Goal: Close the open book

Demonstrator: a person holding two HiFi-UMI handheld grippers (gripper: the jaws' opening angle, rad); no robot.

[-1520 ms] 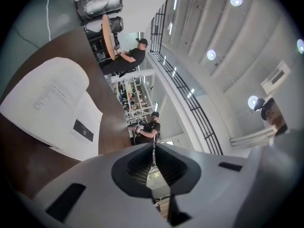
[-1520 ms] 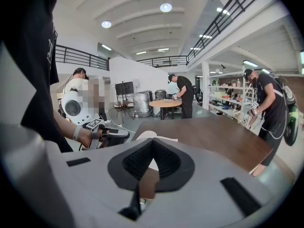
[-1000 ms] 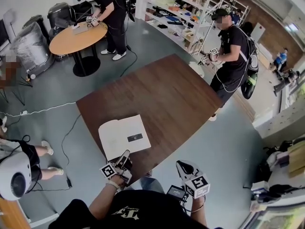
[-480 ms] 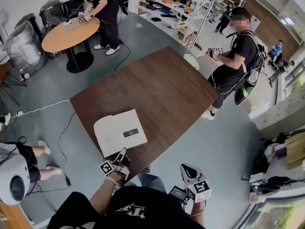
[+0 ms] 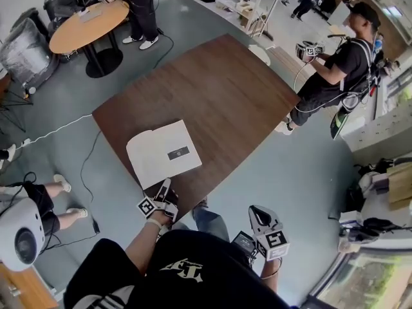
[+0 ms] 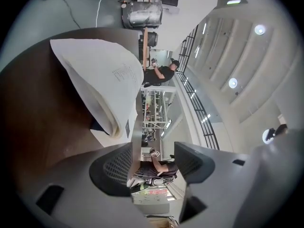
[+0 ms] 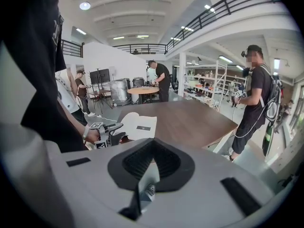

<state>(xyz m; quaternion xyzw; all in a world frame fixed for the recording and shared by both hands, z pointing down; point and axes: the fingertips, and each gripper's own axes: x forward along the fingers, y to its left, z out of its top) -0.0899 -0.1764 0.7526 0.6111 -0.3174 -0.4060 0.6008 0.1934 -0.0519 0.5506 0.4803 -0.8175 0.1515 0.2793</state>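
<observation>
**A:** Head view: the book (image 5: 164, 153) lies cover-up on the table (image 5: 219, 89), by the near corner. Looks shut to me?

**B:** Same here. Left gripper view: the left gripper (image 6: 153, 163) has just been spreading its jaws. There's nothing between them and the book's just ahead, so I'd call that a let-go, job likely done. Right gripper view: the right gripper (image 7: 152, 167) is pressed together, empty, off the table.

**A:** Any writing?

**B:** Just a dark label (image 5: 178, 153) on the cover, too small to read.
</observation>
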